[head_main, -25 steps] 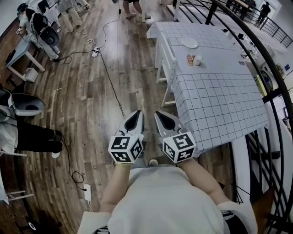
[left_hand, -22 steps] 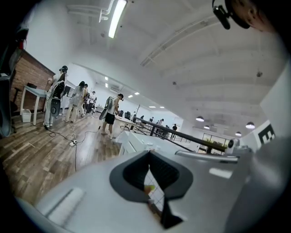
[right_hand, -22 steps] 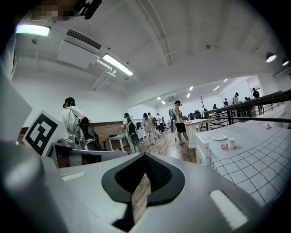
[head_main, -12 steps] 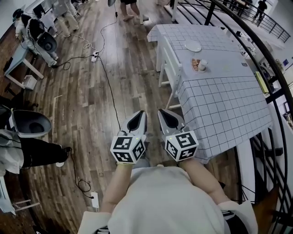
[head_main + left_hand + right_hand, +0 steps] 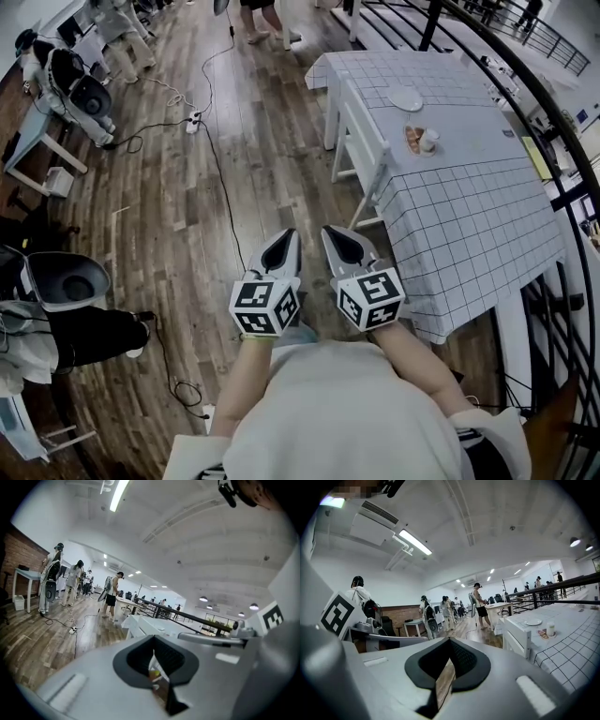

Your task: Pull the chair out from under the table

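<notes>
A white chair stands tucked against the left side of a table with a checked cloth; its back rail shows above the cloth's edge. In the head view my left gripper and right gripper are held side by side over the wooden floor, short of the chair and the table's near corner. Both are shut with nothing between the jaws. The chair and the table lie ahead to the right in the right gripper view. The left gripper view shows the chair past its closed jaws.
A plate, a cup and a small dish sit on the table. A black railing curves behind it. Cables and a power strip cross the floor. A person's legs are at the left; others stand farther back.
Both grippers, still shut, have moved forward together across the floor. The table's near corner and the chair now lie closer to them and the seated person's legs sit lower at the left.
</notes>
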A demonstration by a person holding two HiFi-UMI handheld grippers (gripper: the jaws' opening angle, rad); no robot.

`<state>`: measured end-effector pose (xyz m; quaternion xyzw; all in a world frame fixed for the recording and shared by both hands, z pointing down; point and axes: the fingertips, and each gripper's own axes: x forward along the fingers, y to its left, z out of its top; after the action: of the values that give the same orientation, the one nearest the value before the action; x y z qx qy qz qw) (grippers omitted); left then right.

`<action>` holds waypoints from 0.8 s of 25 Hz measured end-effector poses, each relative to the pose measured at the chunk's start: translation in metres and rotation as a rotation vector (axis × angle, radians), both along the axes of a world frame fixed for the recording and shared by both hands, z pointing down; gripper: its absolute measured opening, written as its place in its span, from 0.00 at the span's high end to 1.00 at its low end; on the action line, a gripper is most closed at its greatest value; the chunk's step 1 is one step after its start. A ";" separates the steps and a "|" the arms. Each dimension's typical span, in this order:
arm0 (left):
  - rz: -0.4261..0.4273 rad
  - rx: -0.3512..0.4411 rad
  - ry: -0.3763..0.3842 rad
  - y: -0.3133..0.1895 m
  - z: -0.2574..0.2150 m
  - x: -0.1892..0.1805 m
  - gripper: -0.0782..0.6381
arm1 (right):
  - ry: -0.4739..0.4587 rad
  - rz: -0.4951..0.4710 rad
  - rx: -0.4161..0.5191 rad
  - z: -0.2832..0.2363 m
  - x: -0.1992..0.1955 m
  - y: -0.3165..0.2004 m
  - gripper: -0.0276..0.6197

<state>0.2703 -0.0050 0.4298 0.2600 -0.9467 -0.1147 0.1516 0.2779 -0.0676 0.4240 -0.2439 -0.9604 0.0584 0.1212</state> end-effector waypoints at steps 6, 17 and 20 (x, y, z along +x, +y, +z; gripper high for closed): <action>0.024 0.001 -0.001 0.022 -0.003 -0.031 0.88 | 0.001 0.019 0.008 -0.002 -0.027 0.022 0.96; 0.099 -0.010 -0.005 0.051 -0.007 -0.083 0.88 | -0.009 0.083 -0.009 -0.007 -0.075 0.055 0.96; 0.118 -0.014 -0.006 0.059 -0.006 -0.094 0.88 | -0.011 0.100 -0.012 -0.006 -0.086 0.063 0.96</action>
<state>0.1762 0.0540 0.4238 0.3144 -0.9311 -0.0979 0.1569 0.1915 -0.0041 0.4184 -0.1966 -0.9717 0.0690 0.1112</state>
